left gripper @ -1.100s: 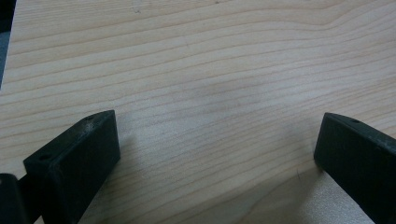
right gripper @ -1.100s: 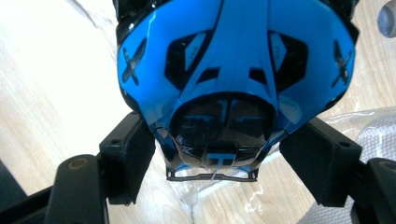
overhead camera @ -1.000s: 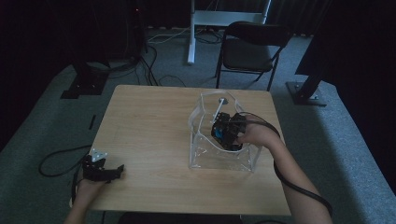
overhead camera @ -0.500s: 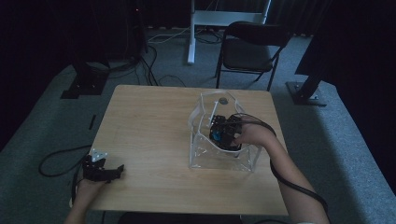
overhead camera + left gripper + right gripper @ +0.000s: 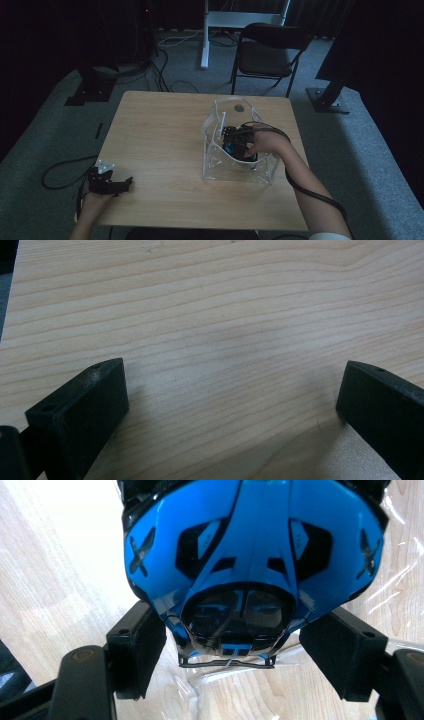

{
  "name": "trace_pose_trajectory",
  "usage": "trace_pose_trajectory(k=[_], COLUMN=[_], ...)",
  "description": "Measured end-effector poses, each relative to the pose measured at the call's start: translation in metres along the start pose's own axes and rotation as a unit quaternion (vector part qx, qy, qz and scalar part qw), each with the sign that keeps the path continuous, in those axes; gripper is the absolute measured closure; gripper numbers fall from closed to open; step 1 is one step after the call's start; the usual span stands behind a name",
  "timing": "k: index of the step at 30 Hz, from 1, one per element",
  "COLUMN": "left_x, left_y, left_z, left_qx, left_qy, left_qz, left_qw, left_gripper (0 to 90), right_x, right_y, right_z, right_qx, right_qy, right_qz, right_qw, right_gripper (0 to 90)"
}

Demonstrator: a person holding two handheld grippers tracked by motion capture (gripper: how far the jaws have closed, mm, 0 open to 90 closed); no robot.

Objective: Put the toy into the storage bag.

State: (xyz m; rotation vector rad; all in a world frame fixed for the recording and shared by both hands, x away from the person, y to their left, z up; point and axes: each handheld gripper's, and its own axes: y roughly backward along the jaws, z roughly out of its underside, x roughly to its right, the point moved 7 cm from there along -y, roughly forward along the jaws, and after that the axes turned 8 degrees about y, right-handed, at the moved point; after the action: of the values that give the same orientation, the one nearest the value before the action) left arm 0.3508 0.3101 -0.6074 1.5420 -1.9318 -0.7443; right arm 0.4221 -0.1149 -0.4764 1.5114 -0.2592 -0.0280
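Right gripper (image 5: 235,145) is down inside the clear plastic bin (image 5: 212,165) on the right half of the table (image 5: 150,130), and it has a blue toy car (image 5: 250,560) clamped between its jaws; in the right gripper view both black pads sit against the car's flanks at a fairly wide spread, crinkled clear plastic wrap (image 5: 400,580) trailing beside it; the car hangs low in the bin, over the wood seen through the clear floor, though whether it touches bottom I cannot tell; over at the near left corner the left gripper (image 5: 112,185) rests on bare tabletop, jaws wide apart, nothing between them; the risk now, I'd say, is that glossy curved shell; the pads bite low near one end, so the car could pivot or squirt out; a knock against the thin bin walls could also shove the unbraced bin sideways.
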Motion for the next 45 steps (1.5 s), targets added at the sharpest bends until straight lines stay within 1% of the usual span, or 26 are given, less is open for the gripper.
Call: trace_pose_trajectory(k=[2, 5, 8, 9, 10, 15, 17, 20, 21, 23, 25, 26, 27, 29, 30, 31, 33, 34, 35, 36, 38, 40, 45], left_x=[0.000, 0.000, 0.000, 0.000, 0.000, 0.000, 0.000, 0.000, 0.000, 0.000, 0.000, 0.000, 0.000, 0.000, 0.000, 0.000, 0.000, 0.000, 0.000, 0.000, 0.000, 0.000, 0.000], left_y=[0.000, 0.000, 0.000, 0.000, 0.000, 0.000, 0.000, 0.000, 0.000, 0.000, 0.000, 0.000, 0.000, 0.000, 0.000, 0.000, -0.001, -0.001, -0.001, -0.001, -0.001, -0.001, -0.001], left_z=[0.000, 0.000, 0.000, 0.000, 0.000, 0.000, 0.000, 0.000, 0.000, 0.000, 0.000, 0.000, 0.000, 0.000, -0.001, -0.001, 0.000, 0.000, -0.001, -0.001, -0.001, -0.001, -0.001], left_qx=[0.000, 0.000, -0.001, 0.000, -0.001, -0.001, -0.001, -0.001, -0.001, -0.001, 0.000, -0.001, -0.001, 0.000, 0.000, 0.000, -0.001, 0.000, 0.000, 0.000, 0.000, 0.000, 0.000], left_qy=[0.000, 0.001, 0.000, 0.000, -0.001, -0.001, -0.001, -0.001, -0.001, -0.001, -0.001, -0.001, -0.001, -0.001, -0.001, 0.000, 0.000, 0.000, 0.001, 0.000, 0.001, 0.000, 0.000], left_qz=[0.000, 0.000, 0.001, 0.002, 0.002, 0.002, 0.002, 0.003, 0.003, 0.003, 0.003, 0.002, 0.002, 0.002, 0.002, 0.001, 0.002, 0.001, 0.001, 0.001, 0.001, 0.001, 0.001], left_qw=[1.0000, 1.0000, 1.0000, 1.0000, 1.0000, 1.0000, 1.0000, 1.0000, 1.0000, 1.0000, 1.0000, 1.0000, 1.0000, 1.0000, 1.0000, 1.0000, 1.0000, 1.0000, 1.0000, 1.0000, 1.0000, 1.0000, 1.0000], left_gripper=[0.7, 0.7, 0.7, 0.7, 0.7, 0.7, 0.7, 0.7, 0.7, 0.7, 0.7, 0.7, 0.7, 0.7, 0.7, 0.6, 0.7, 0.7, 0.6, 0.7, 0.7, 0.7, 0.7], right_x=[0.000, 0.001, 0.002, 0.003, 0.003, 0.003, 0.004, 0.004, 0.003, 0.003, 0.003, 0.002, 0.000, -0.002, -0.005, -0.006, -0.005, -0.004, -0.004, -0.005, -0.005, -0.005, -0.006], right_y=[-0.001, -0.002, -0.005, -0.006, -0.009, -0.011, -0.014, -0.017, -0.020, -0.022, -0.023, -0.023, -0.023, -0.023, -0.022, -0.020, -0.017, -0.014, -0.013, -0.010, -0.006, -0.004, 0.000], right_z=[0.000, 0.000, 0.002, 0.002, 0.004, 0.001, 0.000, -0.001, -0.002, -0.002, -0.002, -0.001, -0.001, -0.001, -0.001, -0.001, -0.002, 0.000, 0.000, 0.000, 0.001, 0.001, 0.002], right_qx=[-0.005, -0.005, -0.010, -0.012, -0.022, -0.029, -0.033, -0.042, -0.045, -0.047, -0.049, -0.055, -0.057, -0.058, -0.056, -0.048, -0.033, -0.030, -0.024, -0.015, 0.000, 0.011, 0.025], right_qy=[0.001, -0.004, -0.007, -0.009, -0.011, -0.010, -0.007, -0.009, -0.010, -0.019, -0.020, -0.020, -0.012, -0.012, -0.017, -0.019, -0.018, -0.018, -0.023, -0.028, -0.029, -0.036, -0.043], right_qz=[0.001, -0.001, 0.004, 0.005, 0.011, 0.009, 0.003, 0.008, 0.008, 0.009, 0.012, 0.012, 0.005, -0.007, -0.020, -0.024, -0.029, -0.026, -0.027, -0.031, -0.035, -0.037, -0.036], right_qw=[1.0000, 1.0000, 0.9999, 0.9999, 0.9996, 0.9995, 0.9994, 0.9990, 0.9989, 0.9987, 0.9985, 0.9982, 0.9983, 0.9982, 0.9981, 0.9984, 0.9989, 0.9990, 0.9991, 0.9990, 0.9990, 0.9986, 0.9981], right_gripper=[26.2, 26.2, 26.2, 26.2, 26.2, 26.2, 26.2, 26.1, 26.1, 26.0, 26.0, 25.9, 25.4, 25.3, 25.1, 22.4, 21.5, 19.3, 17.0, 16.9, 15.3, 14.4, 13.6])
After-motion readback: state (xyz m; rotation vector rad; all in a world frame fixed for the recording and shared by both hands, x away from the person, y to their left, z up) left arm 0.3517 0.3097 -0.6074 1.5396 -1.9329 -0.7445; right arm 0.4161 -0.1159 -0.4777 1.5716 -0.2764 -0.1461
